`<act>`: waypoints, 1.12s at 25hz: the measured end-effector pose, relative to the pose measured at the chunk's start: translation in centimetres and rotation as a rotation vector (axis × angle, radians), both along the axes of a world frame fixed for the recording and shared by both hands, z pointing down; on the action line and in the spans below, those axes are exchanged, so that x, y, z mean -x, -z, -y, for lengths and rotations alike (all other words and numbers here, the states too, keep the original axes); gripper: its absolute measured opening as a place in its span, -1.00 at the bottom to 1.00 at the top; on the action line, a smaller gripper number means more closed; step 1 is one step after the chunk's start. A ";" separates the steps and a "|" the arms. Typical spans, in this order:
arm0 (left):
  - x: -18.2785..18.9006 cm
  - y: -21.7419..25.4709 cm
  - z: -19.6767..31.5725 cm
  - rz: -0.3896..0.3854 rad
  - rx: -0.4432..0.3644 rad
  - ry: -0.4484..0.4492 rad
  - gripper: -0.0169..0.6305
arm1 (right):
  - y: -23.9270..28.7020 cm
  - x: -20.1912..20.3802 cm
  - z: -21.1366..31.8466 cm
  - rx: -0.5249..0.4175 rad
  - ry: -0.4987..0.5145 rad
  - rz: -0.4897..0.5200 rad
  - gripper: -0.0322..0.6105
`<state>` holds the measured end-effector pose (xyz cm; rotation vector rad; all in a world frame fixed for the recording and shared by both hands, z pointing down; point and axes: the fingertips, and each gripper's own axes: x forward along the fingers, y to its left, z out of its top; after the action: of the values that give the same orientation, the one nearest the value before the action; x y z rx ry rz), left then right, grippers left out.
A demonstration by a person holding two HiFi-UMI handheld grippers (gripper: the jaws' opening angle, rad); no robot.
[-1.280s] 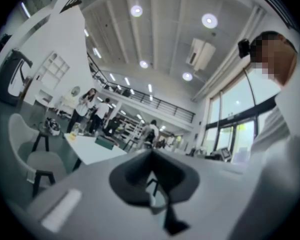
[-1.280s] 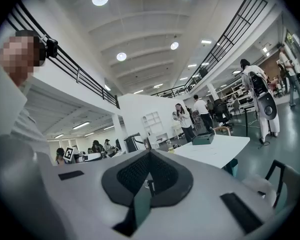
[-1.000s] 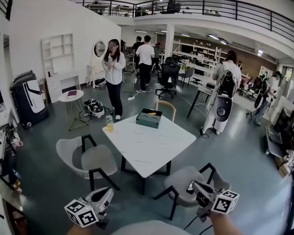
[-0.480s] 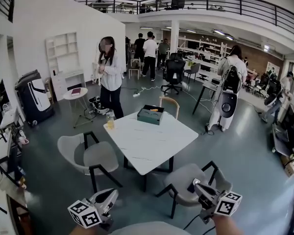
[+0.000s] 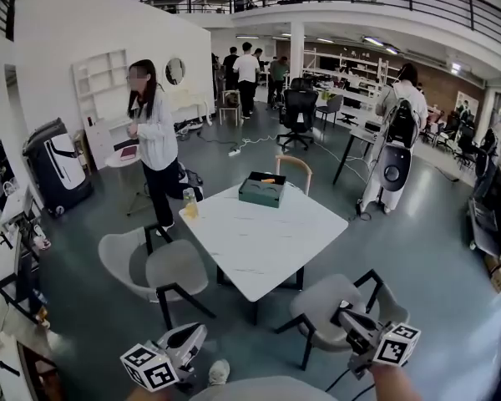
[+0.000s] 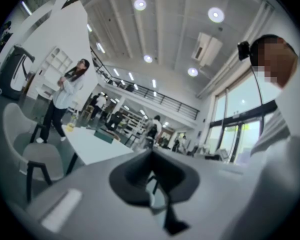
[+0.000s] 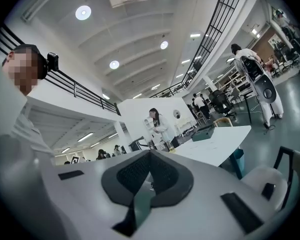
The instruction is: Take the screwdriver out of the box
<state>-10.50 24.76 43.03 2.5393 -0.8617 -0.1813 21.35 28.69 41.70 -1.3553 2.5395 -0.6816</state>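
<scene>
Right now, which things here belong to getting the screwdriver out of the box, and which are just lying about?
Job: green box; orange item inside, probably the screwdriver; left hand-held gripper; right hand-held gripper.
Lying about: yellow drink bottle; grey chairs.

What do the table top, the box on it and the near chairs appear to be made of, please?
Table top: smooth white with faint grey veining, so marble or marble-look laminate.
Box: dark green, matte; plastic or card, too far to tell.
Chairs: pale grey padded shells, likely fabric, on black metal-looking legs.
</scene>
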 end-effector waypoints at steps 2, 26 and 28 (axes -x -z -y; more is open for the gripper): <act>0.3 -0.2 2.3 -0.010 0.000 -0.022 -0.94 | 0.1 0.4 1.6 -0.002 -0.019 -0.011 -0.88; 7.1 -0.7 31.1 -0.058 0.001 -0.303 -0.94 | 2.3 10.0 24.1 0.054 -0.265 -0.107 -0.88; 7.2 -1.2 31.9 -0.059 0.005 -0.301 -0.94 | 2.1 10.1 25.3 0.061 -0.263 -0.113 -0.88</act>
<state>-17.74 -7.18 44.27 2.6057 -0.4484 -0.1573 11.26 3.40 39.64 -1.7537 2.3758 -0.6517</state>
